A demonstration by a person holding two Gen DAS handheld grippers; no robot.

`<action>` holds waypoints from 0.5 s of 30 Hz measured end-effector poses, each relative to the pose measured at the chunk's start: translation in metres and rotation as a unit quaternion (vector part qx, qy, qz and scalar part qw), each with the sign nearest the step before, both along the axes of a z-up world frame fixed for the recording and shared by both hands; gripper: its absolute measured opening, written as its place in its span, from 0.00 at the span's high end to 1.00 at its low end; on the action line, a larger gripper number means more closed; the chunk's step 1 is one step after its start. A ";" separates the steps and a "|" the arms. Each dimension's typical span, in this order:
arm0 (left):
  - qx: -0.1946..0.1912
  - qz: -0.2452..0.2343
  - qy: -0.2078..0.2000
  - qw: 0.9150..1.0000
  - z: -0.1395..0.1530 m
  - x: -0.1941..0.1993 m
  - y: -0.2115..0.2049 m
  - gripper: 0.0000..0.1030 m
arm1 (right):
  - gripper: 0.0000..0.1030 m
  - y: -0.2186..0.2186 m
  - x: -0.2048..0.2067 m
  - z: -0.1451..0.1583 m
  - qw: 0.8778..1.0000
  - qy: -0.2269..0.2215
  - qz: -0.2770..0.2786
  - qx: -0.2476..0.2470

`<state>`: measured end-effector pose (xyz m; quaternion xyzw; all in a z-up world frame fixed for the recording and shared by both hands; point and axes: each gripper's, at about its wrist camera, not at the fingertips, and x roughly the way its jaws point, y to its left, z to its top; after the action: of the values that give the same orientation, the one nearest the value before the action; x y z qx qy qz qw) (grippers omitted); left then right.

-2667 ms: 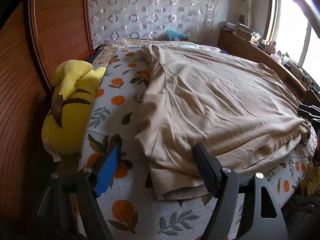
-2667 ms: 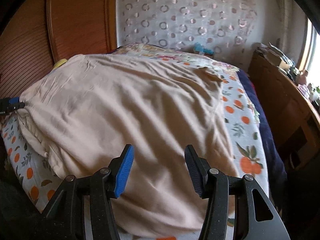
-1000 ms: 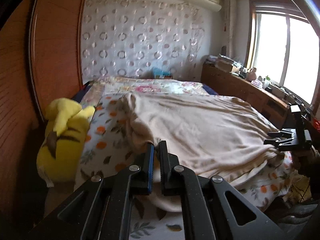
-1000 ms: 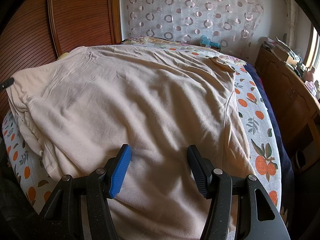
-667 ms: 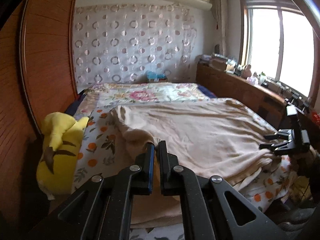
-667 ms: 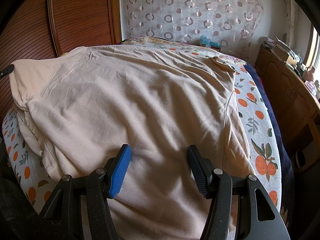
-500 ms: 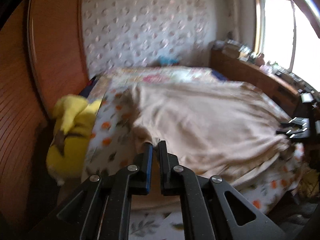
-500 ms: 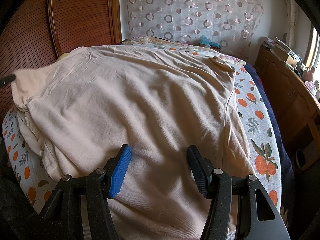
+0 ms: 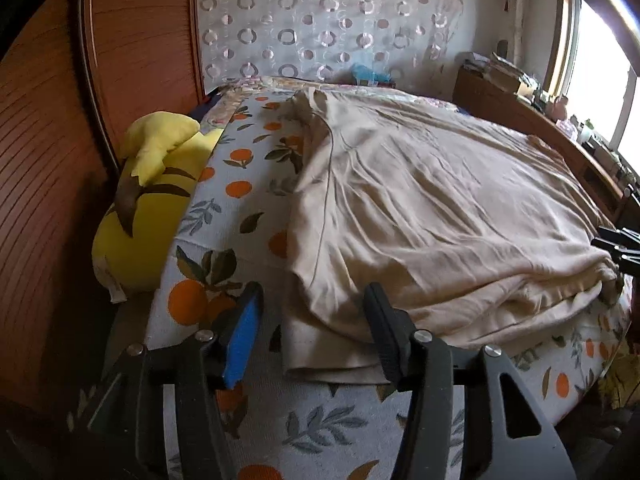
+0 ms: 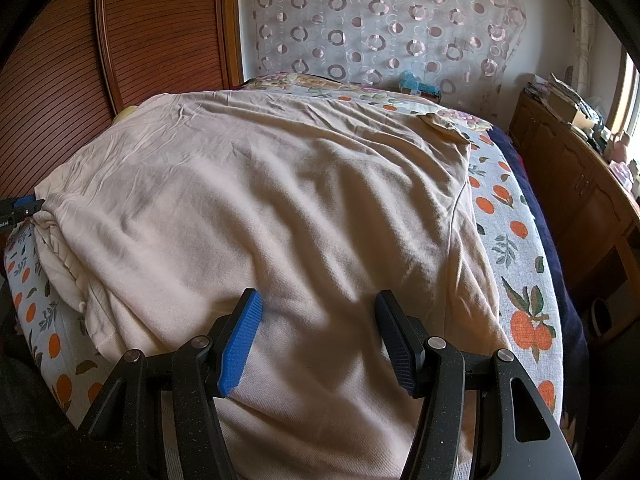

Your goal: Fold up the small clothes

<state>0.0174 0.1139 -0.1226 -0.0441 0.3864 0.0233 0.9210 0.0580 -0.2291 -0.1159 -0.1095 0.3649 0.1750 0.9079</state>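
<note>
A large beige garment (image 9: 432, 216) lies spread and partly folded over on the bed; it also fills the right wrist view (image 10: 280, 220). My left gripper (image 9: 312, 320) is open and empty, just above the garment's near left corner. My right gripper (image 10: 316, 328) is open and empty, hovering over the garment's near right part. The right gripper's tips show at the right edge of the left wrist view (image 9: 618, 242). The left gripper's blue tip shows at the left edge of the right wrist view (image 10: 20, 205), beside the garment's corner.
The bed has an orange-print sheet (image 9: 224, 216). A yellow plush toy (image 9: 148, 200) lies between bed and wooden wall panel (image 9: 40, 160). A wooden sideboard (image 10: 580, 184) with clutter runs along the right, under a window. A blue item (image 10: 416, 84) lies at the bed's head.
My left gripper was shut on the garment's left corner and held it raised; it has come down, opened and let the cloth go. The right gripper stayed open and still.
</note>
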 end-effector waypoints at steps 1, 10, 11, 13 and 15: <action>0.001 -0.011 -0.003 1.000 0.000 0.001 -0.003 0.71 | 0.41 0.000 0.000 0.000 1.000 0.000 0.000 0.000; -0.058 -0.070 -0.067 0.994 0.038 0.003 -0.021 0.95 | 0.41 -0.001 0.000 0.000 1.000 0.000 0.001 0.000; -0.065 -0.076 -0.076 0.992 0.046 0.004 -0.025 0.95 | 0.41 -0.001 0.000 0.000 1.000 0.000 0.001 0.000; -0.071 -0.087 -0.096 0.989 0.060 0.007 -0.032 0.95 | 0.41 -0.001 0.000 0.000 1.000 0.000 0.001 0.000; -0.091 -0.108 -0.110 0.984 0.076 0.012 -0.042 0.95 | 0.41 -0.001 0.000 0.000 1.000 0.000 0.001 0.000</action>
<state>0.0289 0.0723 -0.0467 -0.0882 0.2861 -0.1161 0.9470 0.0579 -0.2300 -0.1158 -0.1100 0.3647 0.1761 0.9077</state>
